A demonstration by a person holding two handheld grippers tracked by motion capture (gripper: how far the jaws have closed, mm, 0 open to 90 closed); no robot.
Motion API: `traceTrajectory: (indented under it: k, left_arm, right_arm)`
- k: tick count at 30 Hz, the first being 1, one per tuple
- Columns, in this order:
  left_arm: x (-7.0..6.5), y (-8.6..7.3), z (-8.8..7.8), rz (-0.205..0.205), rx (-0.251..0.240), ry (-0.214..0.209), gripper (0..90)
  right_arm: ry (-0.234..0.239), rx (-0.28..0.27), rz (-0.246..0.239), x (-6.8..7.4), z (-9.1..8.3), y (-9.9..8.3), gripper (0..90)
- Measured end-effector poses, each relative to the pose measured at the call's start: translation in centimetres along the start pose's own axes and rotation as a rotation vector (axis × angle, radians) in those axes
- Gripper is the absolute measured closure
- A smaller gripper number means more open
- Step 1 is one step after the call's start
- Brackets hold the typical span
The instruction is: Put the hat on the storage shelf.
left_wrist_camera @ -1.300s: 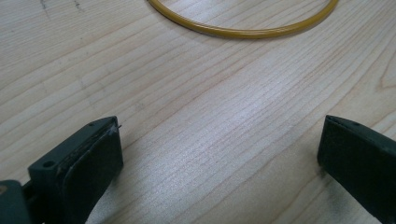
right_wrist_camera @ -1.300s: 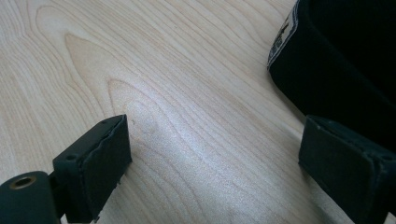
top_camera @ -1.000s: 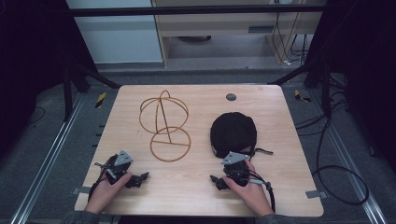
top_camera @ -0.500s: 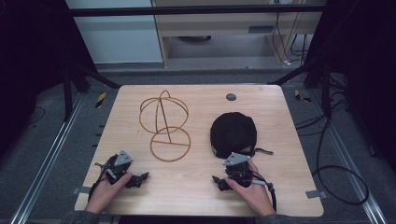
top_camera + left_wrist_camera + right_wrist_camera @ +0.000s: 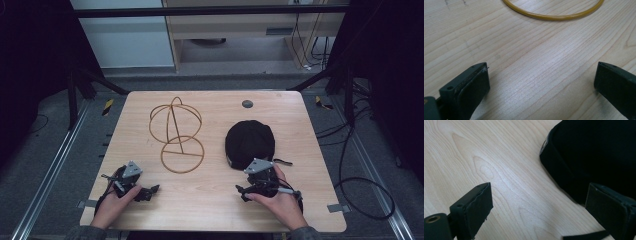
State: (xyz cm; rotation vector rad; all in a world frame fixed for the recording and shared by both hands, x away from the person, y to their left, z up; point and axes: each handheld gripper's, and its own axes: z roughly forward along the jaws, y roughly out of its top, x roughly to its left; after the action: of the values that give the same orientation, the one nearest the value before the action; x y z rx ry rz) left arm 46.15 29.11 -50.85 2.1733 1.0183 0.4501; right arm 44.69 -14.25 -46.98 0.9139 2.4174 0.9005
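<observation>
- High view, L to R: left gripper (image 5: 151, 190) low on the table (image 5: 210, 210) near front edge, jaws spread, holding nothing.
- Wire hat stand (image 5: 176, 134) just ahead of it, ring base flat on the wood, dome frame toward the back. Left gripper view: jaws wide apart w/ bare wood between, base ring (image 5: 554, 15) near but not touching.
- Black cap (image 5: 249, 143) right of the stand, apart from it, lying on the table.
- Right gripper (image 5: 242, 190) just in front of the cap, released, empty. Right gripper view: cap edge (image 5: 564, 167) just beside the far jaw, contact can't tell; strap (image 5: 586, 236) at bottom.
- Step, prob.: approach, pre-grasp; cap not picked up yet.
- Next, prob.: right moves fwd so cap rim sits between jaws, then closes; left likely steadies the stand.
</observation>
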Motion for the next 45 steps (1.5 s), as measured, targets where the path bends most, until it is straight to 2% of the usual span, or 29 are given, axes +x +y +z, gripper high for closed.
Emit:
traceTrajectory:
  k: [3, 6, 10, 12, 13, 17, 22, 24, 33, 37, 42, 45]
  left_arm:
    - [0.0, 0.0, 0.0, 0.0, 0.0, 0.0, 0.0]
    - [0.0, 0.0, 0.0, -0.002, 0.0, 0.0, 0.0]
    - [-0.1, 0.0, 0.0, 0.0, 0.0, 0.001, 0.0]
    - [-0.1, 0.0, 0.0, -0.003, 0.0, 0.0, 0.0]
    - [-0.1, 0.0, 0.0, 0.001, 0.0, 0.002, 0.0]
    - [-0.1, 0.0, 0.0, 0.001, 0.0, 0.001, 0.0]
    - [-0.1, 0.0, 0.0, -0.002, -0.002, 0.0, 0.0]
    - [-0.1, 0.0, 0.0, -0.004, -0.003, 0.0, 0.0]
    - [-0.2, -0.1, -0.1, -0.003, -0.003, -0.001, 0.0]
    - [-0.1, -0.1, -0.1, 0.0, -0.003, -0.001, 0.0]
    - [-0.1, -0.1, -0.1, 0.0, -0.003, -0.001, 0.0]
    - [-0.1, -0.1, -0.1, 0.0, -0.002, -0.001, 0.0]
  right_arm:
    - [-0.004, 0.009, -0.009, -0.2, -0.9, 0.5, 6.7]
    - [0.005, 0.01, 0.005, -0.4, -1.5, 0.8, 7.4]
    - [-0.011, 0.027, 0.016, -1.0, -2.0, 1.2, 9.6]
    - [-0.03, 0.032, 0.012, -1.6, -2.6, 1.7, 10.5]
    - [-0.05, 0.051, 0.005, -2.1, -3.1, 2.2, 11.4]
    - [-0.064, 0.075, -0.019, -2.9, -4.0, 3.3, 13.0]
    - [-0.088, 0.13, -0.049, -4.5, -5.3, 5.6, 15.3]
    - [-0.081, 0.145, -0.036, -5.3, -5.6, 6.5, 15.6]
    - [-0.109, 0.23, -0.073, -7.8, -6.3, 10.1, 16.5]
    - [-0.117, 0.264, -0.084, -9.0, -6.0, 11.6, 15.4]
    - [-0.084, 0.275, -0.051, -10.3, -5.1, 12.3, 14.3]
    - [-0.068, 0.285, -0.058, -11.1, -4.4, 12.5, 12.7]
